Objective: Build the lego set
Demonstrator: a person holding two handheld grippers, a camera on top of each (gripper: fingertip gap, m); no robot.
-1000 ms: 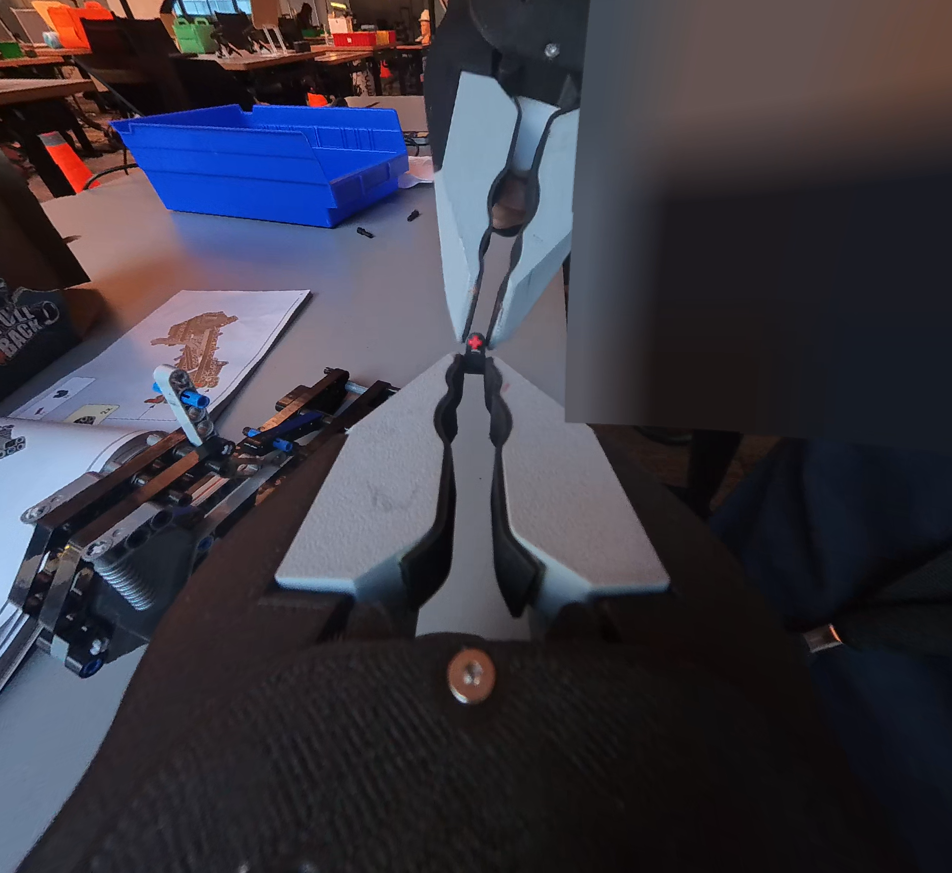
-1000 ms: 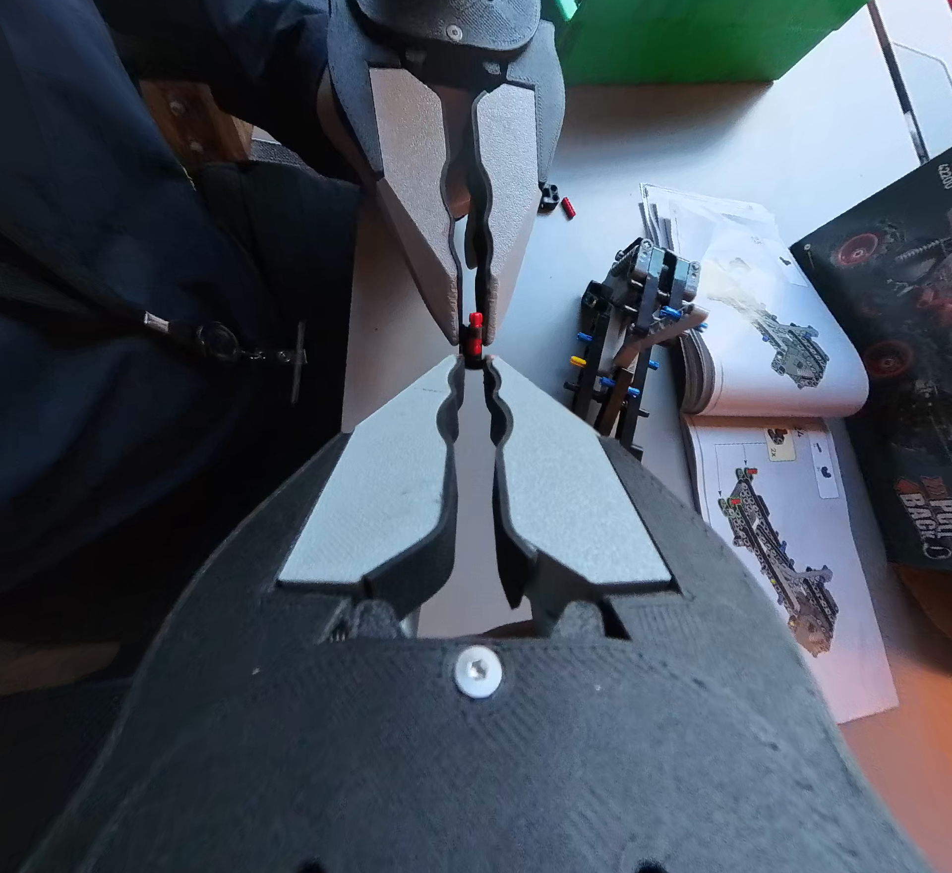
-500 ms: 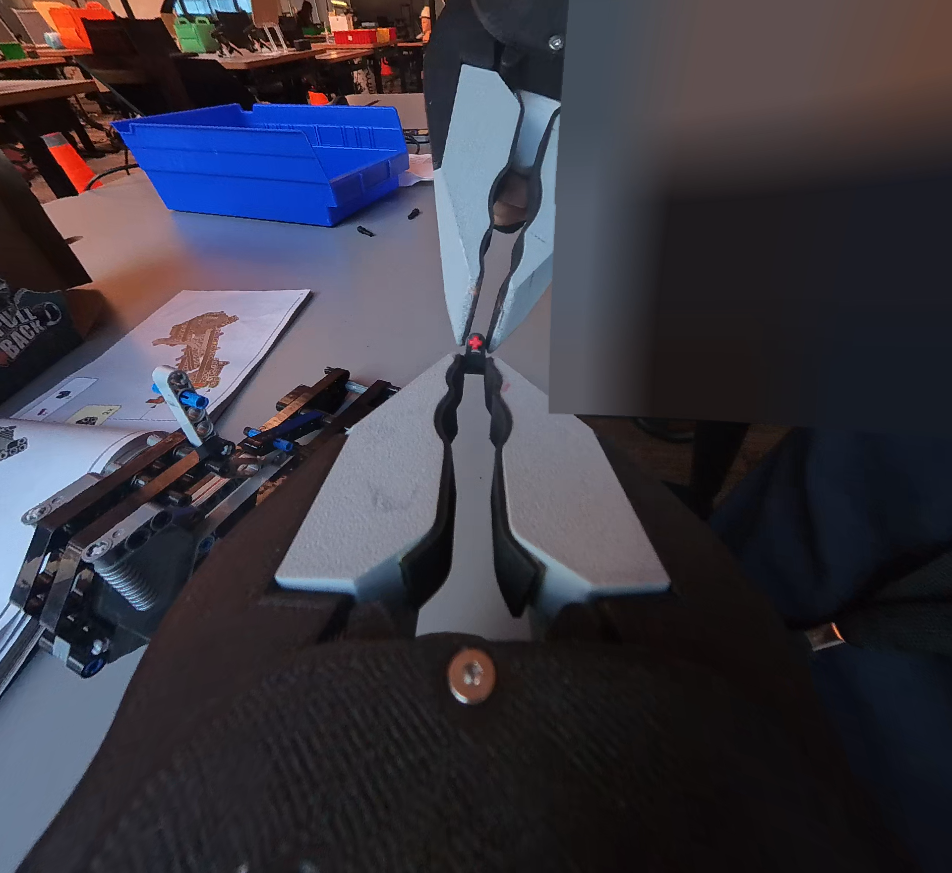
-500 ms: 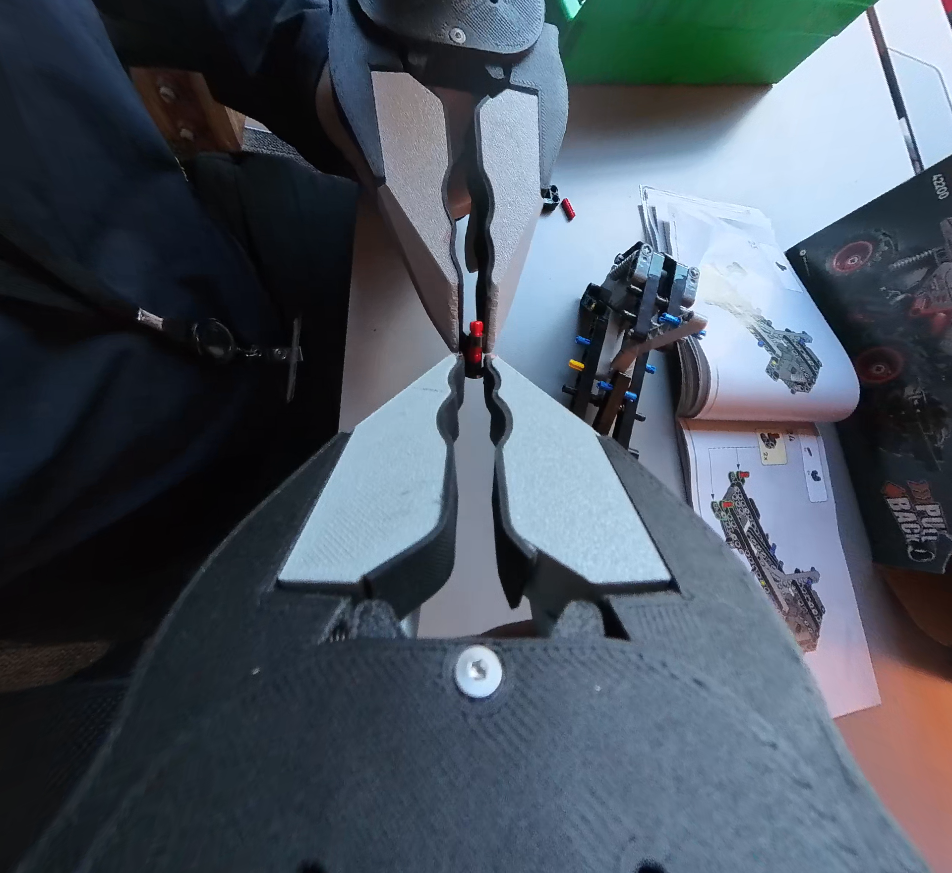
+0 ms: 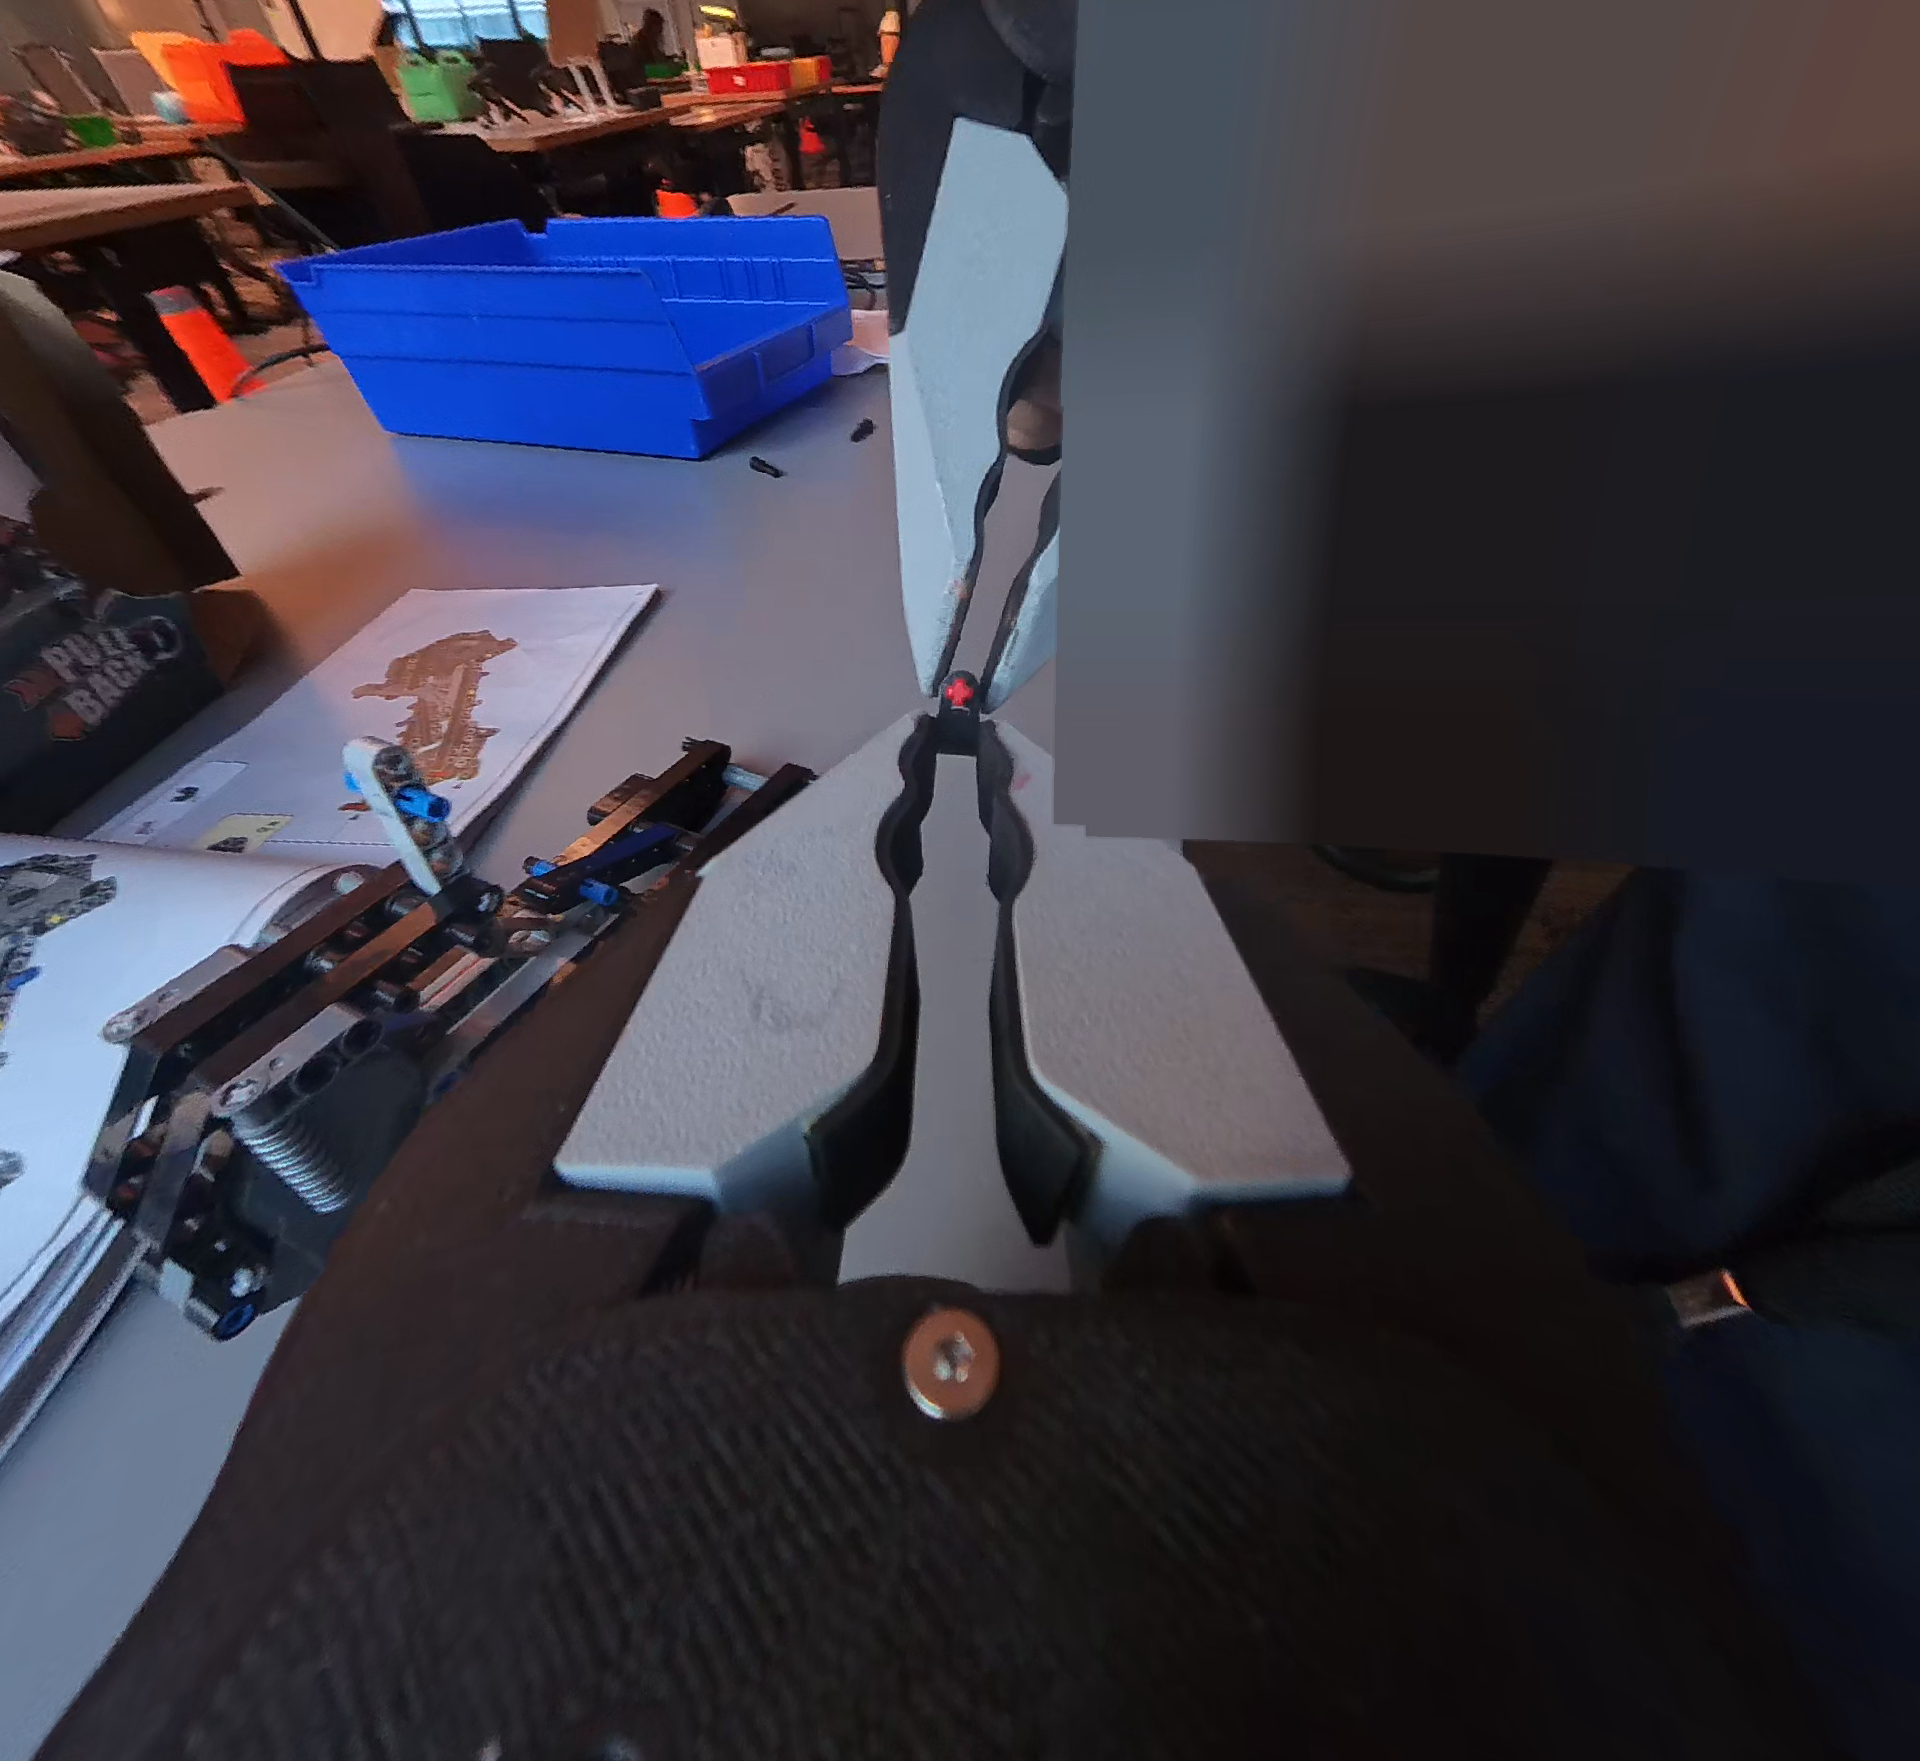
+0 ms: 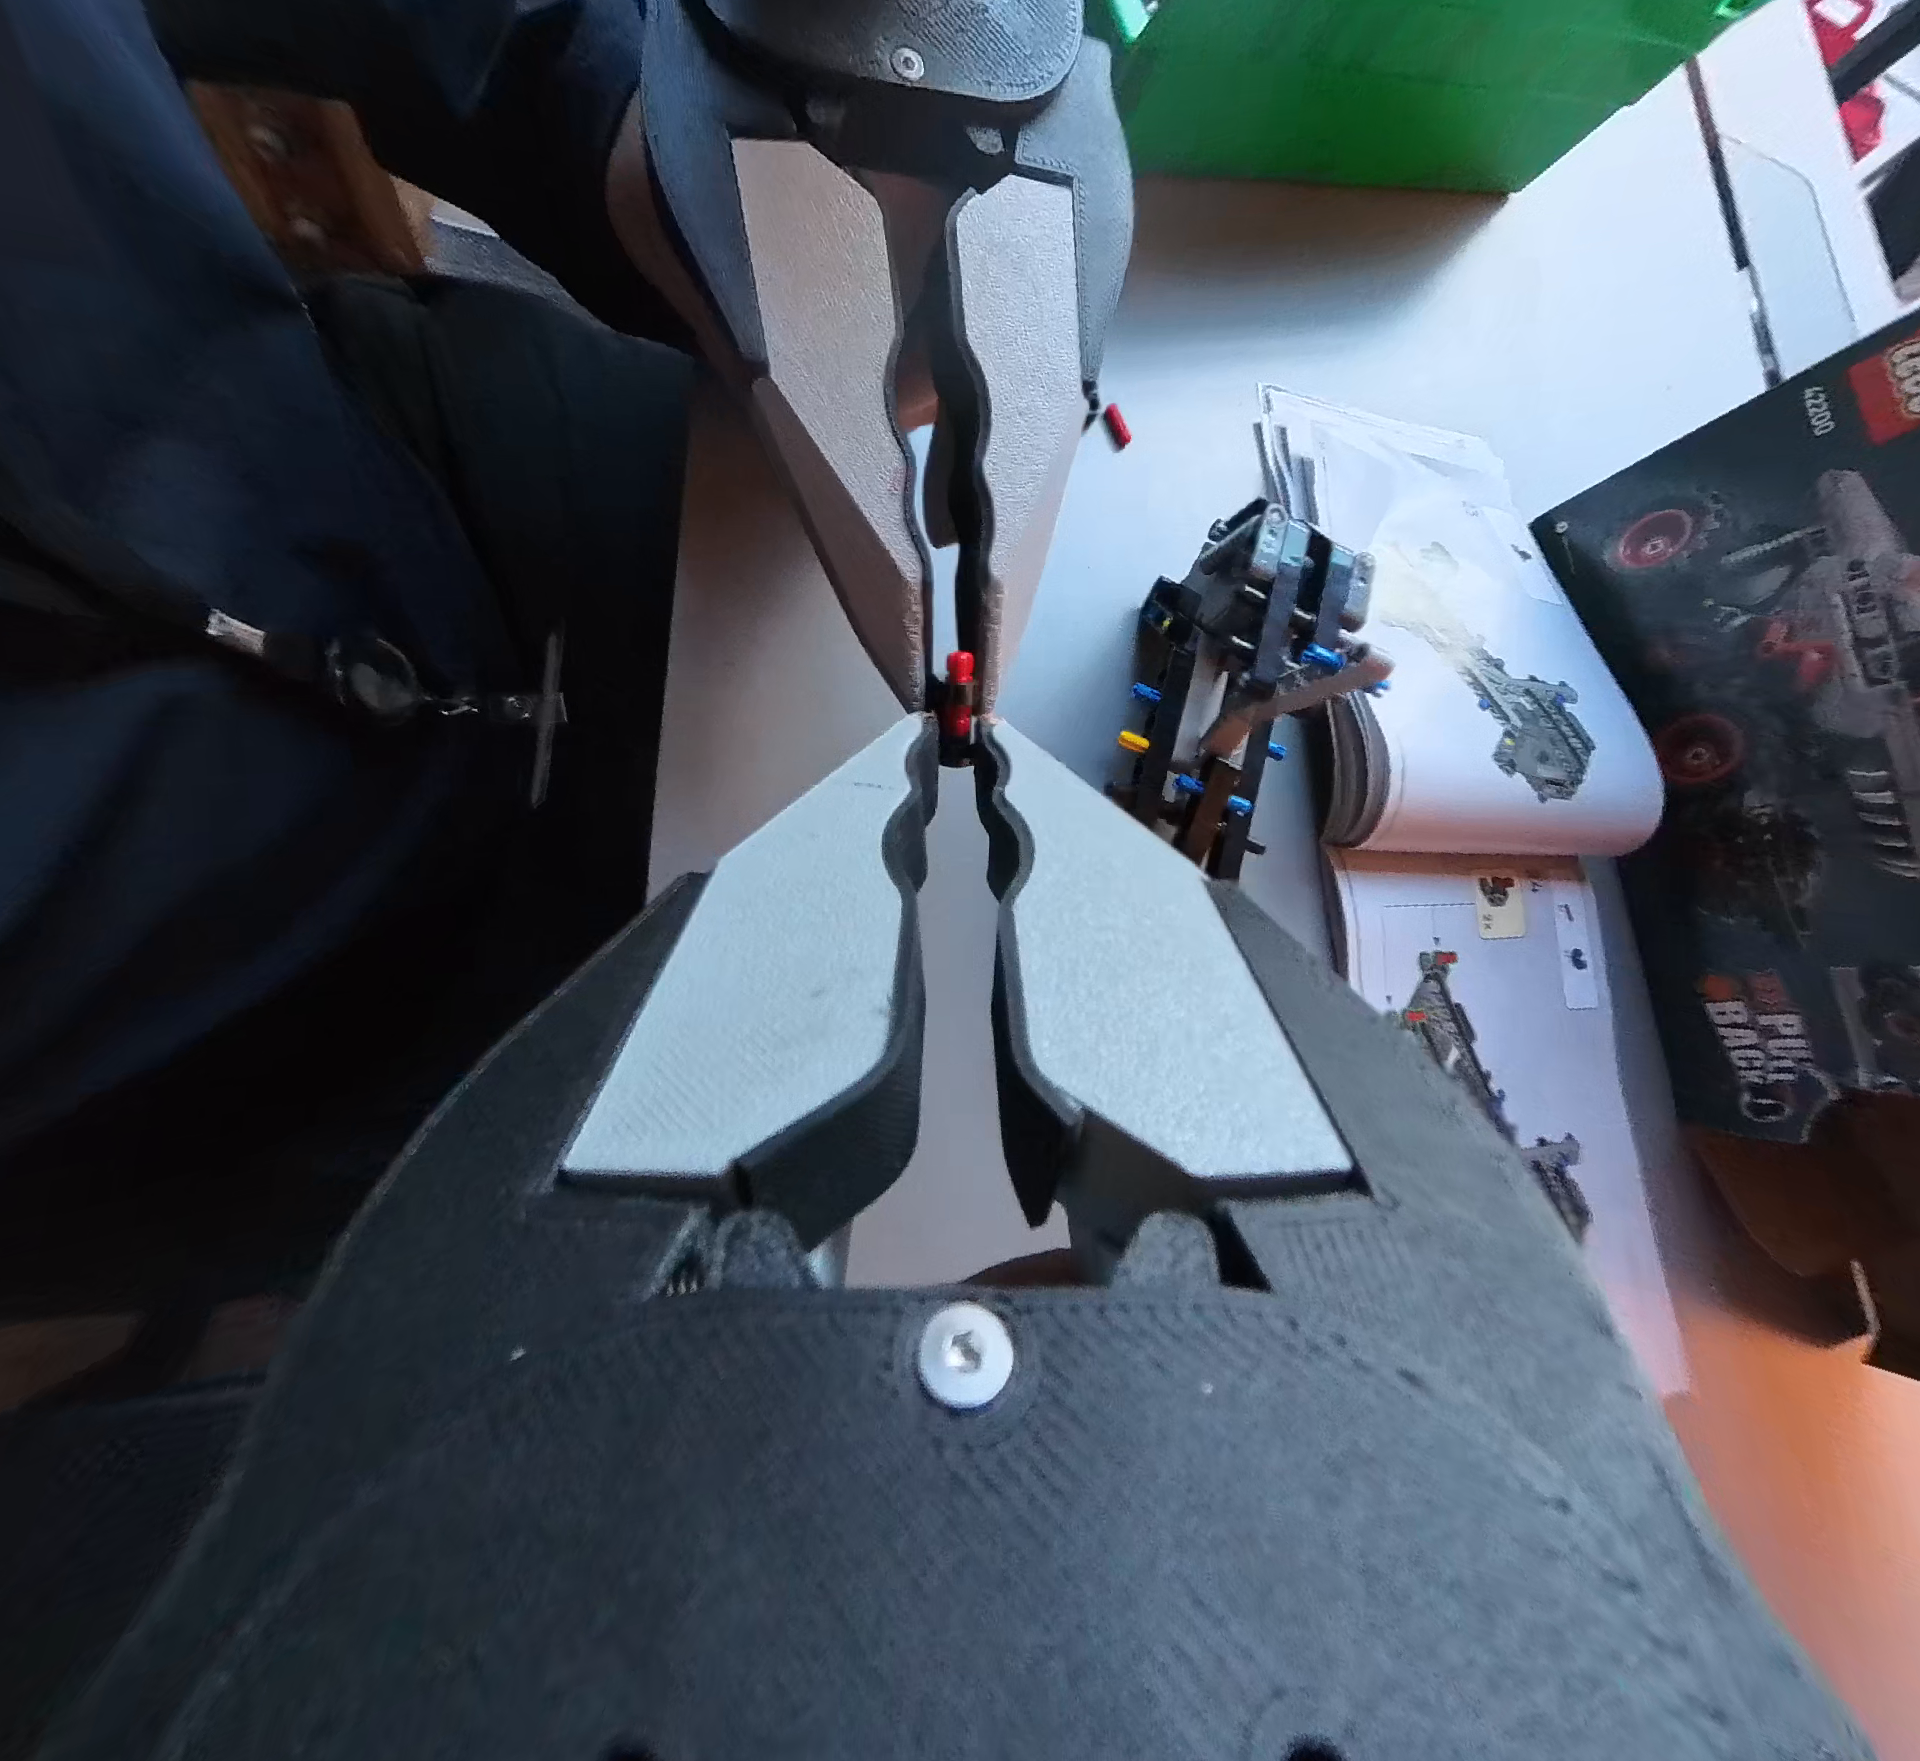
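Observation:
A small red-and-black pin piece [image 5: 961, 693] is held in the air where the two grippers meet tip to tip. My left gripper [image 5: 954, 743] is shut on it from below in the left wrist view. My right gripper [image 5: 961, 681] comes down from above and is shut on the same piece. In the right wrist view the piece [image 6: 958, 685] sits between my right gripper [image 6: 954, 751] and the left gripper [image 6: 956, 698]. The black partly built chassis [image 5: 395, 963] lies on the grey table [image 5: 675, 568], to the left. It also shows in the right wrist view [image 6: 1236, 703].
An open instruction booklet [image 6: 1475, 735] and the dark set box [image 6: 1787, 776] lie beyond the chassis. A green bin of parts [image 6: 1403, 38] and a blue bin [image 5: 582, 329] stand on the table. A loose red pin [image 6: 1117, 425] and small black pins [image 5: 767, 466] lie about. A person in dark clothing [image 6: 260, 464] sits close. My two grippers' fingertips are within a few centimetres of each other.
Both grippers stay shut tip to tip on the small piece. The right gripper has tilted a little, so the table shifts in its view.

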